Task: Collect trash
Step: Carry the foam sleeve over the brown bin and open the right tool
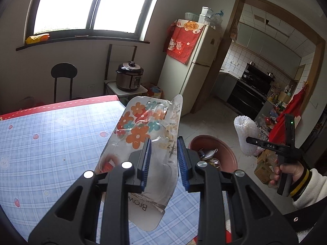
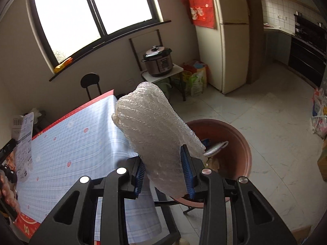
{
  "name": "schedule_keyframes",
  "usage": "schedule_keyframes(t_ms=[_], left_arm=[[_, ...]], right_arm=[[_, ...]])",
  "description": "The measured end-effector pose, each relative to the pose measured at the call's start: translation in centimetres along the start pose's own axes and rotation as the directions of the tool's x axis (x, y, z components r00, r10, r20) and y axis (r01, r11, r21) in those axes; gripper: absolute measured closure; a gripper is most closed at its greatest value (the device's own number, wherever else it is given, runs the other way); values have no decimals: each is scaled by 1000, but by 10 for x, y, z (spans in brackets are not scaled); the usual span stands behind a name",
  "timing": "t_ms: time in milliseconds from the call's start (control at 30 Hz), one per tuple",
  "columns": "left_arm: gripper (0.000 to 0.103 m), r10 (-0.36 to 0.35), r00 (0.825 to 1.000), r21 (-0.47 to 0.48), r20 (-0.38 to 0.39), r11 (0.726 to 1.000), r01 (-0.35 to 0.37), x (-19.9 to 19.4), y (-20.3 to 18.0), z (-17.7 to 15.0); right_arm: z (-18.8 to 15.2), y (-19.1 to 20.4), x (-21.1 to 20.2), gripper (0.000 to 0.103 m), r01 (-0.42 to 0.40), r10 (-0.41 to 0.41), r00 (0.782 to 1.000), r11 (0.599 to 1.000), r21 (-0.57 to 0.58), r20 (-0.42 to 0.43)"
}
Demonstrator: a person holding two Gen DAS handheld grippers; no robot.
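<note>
**Both tools loaded with trash, basin just past the worktop edge**

On the left, the worktop (image 1: 51,134) with its blue checked cloth carries nothing the left wrist view shows as trash. Over its right edge the left tool (image 1: 164,159) pinches a flattened plastic wrapper (image 1: 143,130) printed with orange and teal flowers, the blue pads pressing its lower half from either side. The wrapper's long axis runs along the fingers, its torn printed end toward the camera and its flowered end pointing up and away toward the fridge (image 1: 190,65). It is likely held this way so that the loose sheet does not fold over the pads and can slide off cleanly.

Further right, on the floor just beside the worktop, stands the reddish-brown basin (image 2: 243,143), already holding some scraps; it looks like the collecting point. In the right wrist view the right tool (image 2: 164,167) is clamped on a white foam fruit net (image 2: 151,126), squeezed near its lower end. The net's long axis tilts up and to the left, its rounded end highest, over the worktop corner and partly in front of the basin. In the left view the net's open mouth faces upward.

My judgement: both pieces are in carry, release into the basin not yet done
</note>
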State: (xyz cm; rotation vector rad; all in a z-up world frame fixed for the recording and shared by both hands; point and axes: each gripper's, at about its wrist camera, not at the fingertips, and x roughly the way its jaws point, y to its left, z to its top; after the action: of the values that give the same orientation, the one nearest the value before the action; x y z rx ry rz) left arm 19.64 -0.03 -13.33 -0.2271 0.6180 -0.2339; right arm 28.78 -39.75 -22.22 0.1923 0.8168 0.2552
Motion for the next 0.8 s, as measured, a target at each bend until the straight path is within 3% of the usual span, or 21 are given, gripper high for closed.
schedule_keyframes(t_ms=[167,467,633,800], left_arm=[[75,-35,999,16,-13,999,35,25,-33,3],[75,-42,999,32,-10,999,42,49,-72,2],[75,-21,1000,20,-12,1000,21,51,-74,0],[75,-19,1000,21,-14,1000,19,54,-75,2]], right_arm=[[-6,-40,-1,69,32,-31,999,998,54,-9],[8,-74,30,66,-6,13,999,988,152,-43],[26,-77,47,53,-38,44,998,987,158,-36],[42,-72,38,29,-20,20,1000,993,113,4]])
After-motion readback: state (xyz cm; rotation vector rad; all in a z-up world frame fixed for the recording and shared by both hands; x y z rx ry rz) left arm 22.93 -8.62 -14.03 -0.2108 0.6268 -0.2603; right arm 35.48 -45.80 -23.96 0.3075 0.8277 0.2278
